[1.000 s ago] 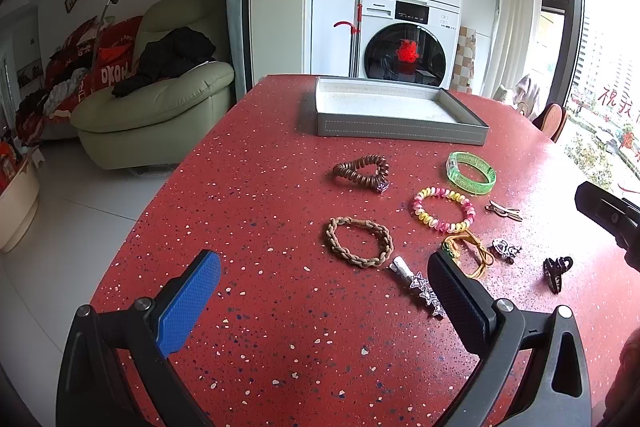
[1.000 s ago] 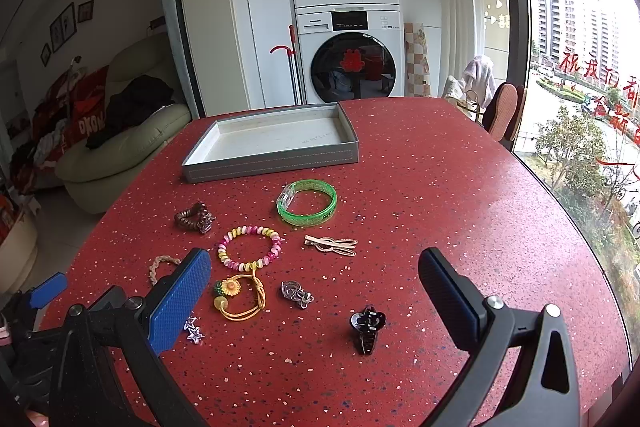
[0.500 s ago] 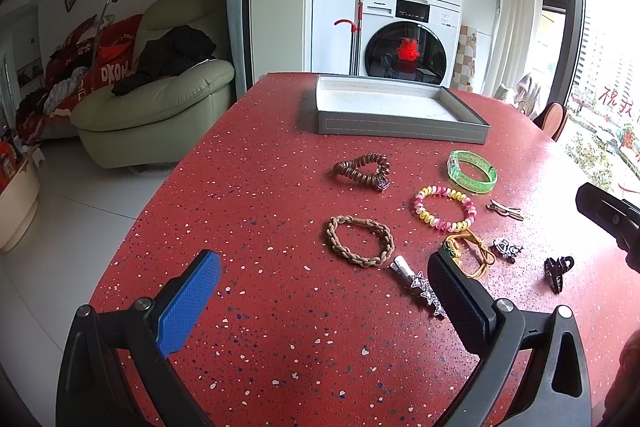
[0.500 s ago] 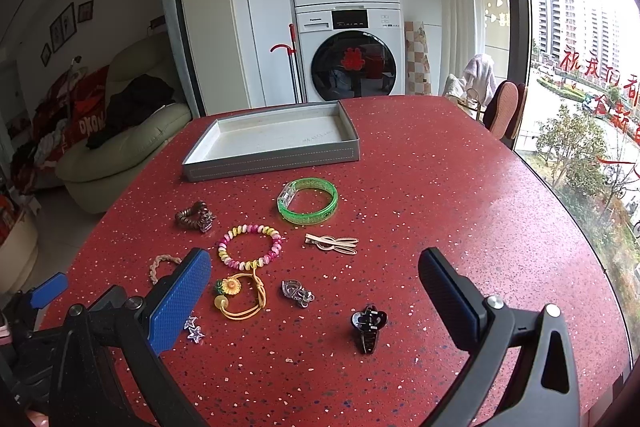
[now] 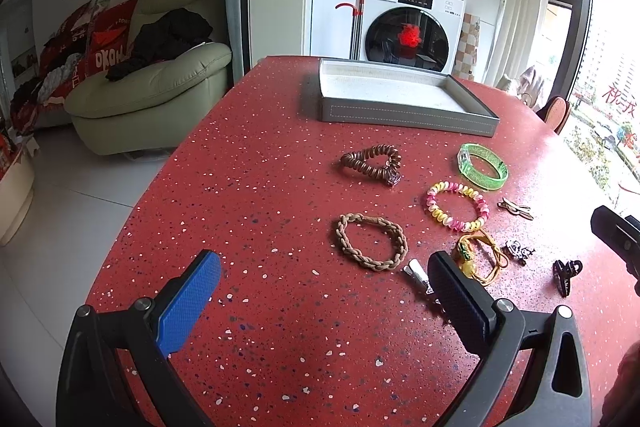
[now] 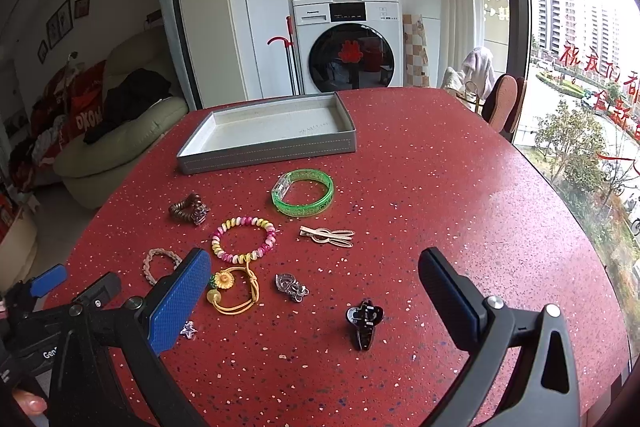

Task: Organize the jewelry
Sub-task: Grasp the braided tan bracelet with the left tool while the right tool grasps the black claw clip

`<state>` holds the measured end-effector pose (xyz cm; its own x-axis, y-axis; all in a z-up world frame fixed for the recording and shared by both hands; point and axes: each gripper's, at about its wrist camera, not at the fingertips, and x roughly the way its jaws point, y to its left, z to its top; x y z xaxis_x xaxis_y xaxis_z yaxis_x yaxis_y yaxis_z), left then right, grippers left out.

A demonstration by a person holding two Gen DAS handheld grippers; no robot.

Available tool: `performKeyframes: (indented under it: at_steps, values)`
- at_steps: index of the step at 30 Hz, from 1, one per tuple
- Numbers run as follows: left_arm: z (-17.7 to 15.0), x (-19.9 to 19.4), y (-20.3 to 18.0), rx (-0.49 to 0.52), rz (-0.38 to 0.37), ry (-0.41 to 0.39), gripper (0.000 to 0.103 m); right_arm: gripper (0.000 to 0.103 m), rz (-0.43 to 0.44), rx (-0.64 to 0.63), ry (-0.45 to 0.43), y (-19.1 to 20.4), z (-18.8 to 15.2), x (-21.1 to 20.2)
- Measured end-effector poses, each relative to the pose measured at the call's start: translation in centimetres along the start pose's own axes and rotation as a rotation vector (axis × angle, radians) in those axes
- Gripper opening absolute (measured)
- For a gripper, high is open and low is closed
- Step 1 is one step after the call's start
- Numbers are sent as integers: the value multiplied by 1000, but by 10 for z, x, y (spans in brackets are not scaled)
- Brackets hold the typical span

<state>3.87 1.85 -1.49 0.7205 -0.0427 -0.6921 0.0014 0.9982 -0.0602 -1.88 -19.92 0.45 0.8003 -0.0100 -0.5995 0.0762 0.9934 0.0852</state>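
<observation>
On the red desk (image 5: 256,187) barely anything changed: left tongs (image 5: 324,291) crept forward, right tongs (image 6: 316,287) unmoved, both released; tray (image 6: 268,151) still empty, sorting hasn't started.

You have bare red table (image 6: 460,195) to the right of the green bangle (image 6: 303,191) and the gold clip (image 6: 328,236), an open lane to the grey tray (image 6: 268,147). Small pieces crowd the left: the beaded bracelet (image 6: 244,240), the yellow hair tie (image 6: 234,287), the black claw clip (image 6: 363,323).
</observation>
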Motion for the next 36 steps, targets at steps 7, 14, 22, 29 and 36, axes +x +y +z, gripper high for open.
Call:
performKeyframes:
  at_steps: [7,14,22,29,36]
  values:
    - [11,38,9,29,-42,115,103,103,-48,21,89,-17,-10,15]
    - [21,68,8,34,-73,189,103,103,-96,60,201,-35,-20,40]
    - [21,81,-8,103,-66,224,91,93,-106,18,269,-26,-25,61]
    - [19,71,-22,181,-83,197,52,73,-127,4,305,-23,-30,67]
    - [22,69,-22,211,-146,203,24,33,-144,15,309,-23,-27,65]
